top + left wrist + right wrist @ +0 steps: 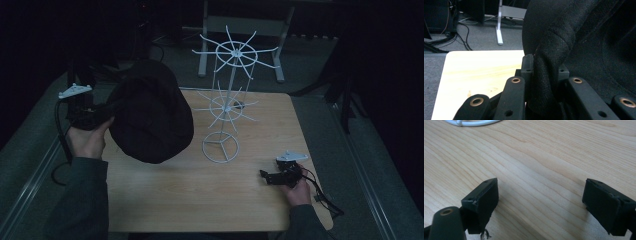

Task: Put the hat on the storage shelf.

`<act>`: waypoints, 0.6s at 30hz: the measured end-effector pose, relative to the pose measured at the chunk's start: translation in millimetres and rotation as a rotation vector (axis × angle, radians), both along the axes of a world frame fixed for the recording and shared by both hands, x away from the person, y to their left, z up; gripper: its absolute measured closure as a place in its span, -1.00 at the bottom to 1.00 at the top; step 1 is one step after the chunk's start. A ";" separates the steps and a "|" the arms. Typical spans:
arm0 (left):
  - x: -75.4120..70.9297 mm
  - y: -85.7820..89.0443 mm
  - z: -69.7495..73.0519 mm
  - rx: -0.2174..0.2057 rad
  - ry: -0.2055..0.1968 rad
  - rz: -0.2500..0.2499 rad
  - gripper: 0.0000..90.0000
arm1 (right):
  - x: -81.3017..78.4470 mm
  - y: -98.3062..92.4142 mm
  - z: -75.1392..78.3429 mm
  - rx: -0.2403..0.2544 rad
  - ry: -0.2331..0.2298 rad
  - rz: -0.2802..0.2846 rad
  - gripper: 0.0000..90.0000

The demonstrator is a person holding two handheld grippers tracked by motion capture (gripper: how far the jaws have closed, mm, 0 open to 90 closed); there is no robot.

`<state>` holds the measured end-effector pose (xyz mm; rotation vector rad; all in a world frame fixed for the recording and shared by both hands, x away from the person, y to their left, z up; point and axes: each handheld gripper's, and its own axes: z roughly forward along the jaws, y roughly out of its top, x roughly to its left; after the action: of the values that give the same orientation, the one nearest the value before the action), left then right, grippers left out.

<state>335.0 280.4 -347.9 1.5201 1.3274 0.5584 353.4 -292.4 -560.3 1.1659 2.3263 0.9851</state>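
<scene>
The black hat (150, 117) hangs lifted above the left part of the wooden table (200, 200), its crown bulging toward the white wire rack (227, 100) that stands near the table's middle. The left gripper (92, 117) has it by the edge: in the left gripper view a fold of the dark fabric (544, 75) is pinched between the two jaws, which are closed tight on it, the rest of the hat spreading off to the right. The step in hand looks like carrying the hat over to hang it on the rack, probably on one of the prongs of the upper ring (237, 50). To do that well, the hat's opening should be turned down and brought over a prong tip from above, with the pinch kept firm on the brim so the soft cloth does not slide out. The rack looks light and tall, so a sideways push from the hat could tip it. The right gripper (277, 175) rests low on the table near its right edge, jaws spread wide with nothing between them; it could steady the rack's ring base (220, 147).
</scene>
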 end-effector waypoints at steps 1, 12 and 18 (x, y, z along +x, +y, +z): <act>-0.1 0.0 0.5 -0.001 -0.002 0.000 0.72 | 0.0 0.0 0.0 0.000 0.000 0.000 -0.70; -0.5 -0.1 8.6 -0.016 -0.022 -0.002 0.72 | 0.0 0.0 0.0 0.000 0.000 0.000 -0.70; -0.4 -0.7 12.9 -0.021 -0.031 -0.007 0.72 | 0.0 0.0 0.0 0.000 0.000 0.000 -0.70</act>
<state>334.5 279.7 -335.0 1.4931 1.3006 0.5600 353.4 -292.4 -560.3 1.1657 2.3266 0.9852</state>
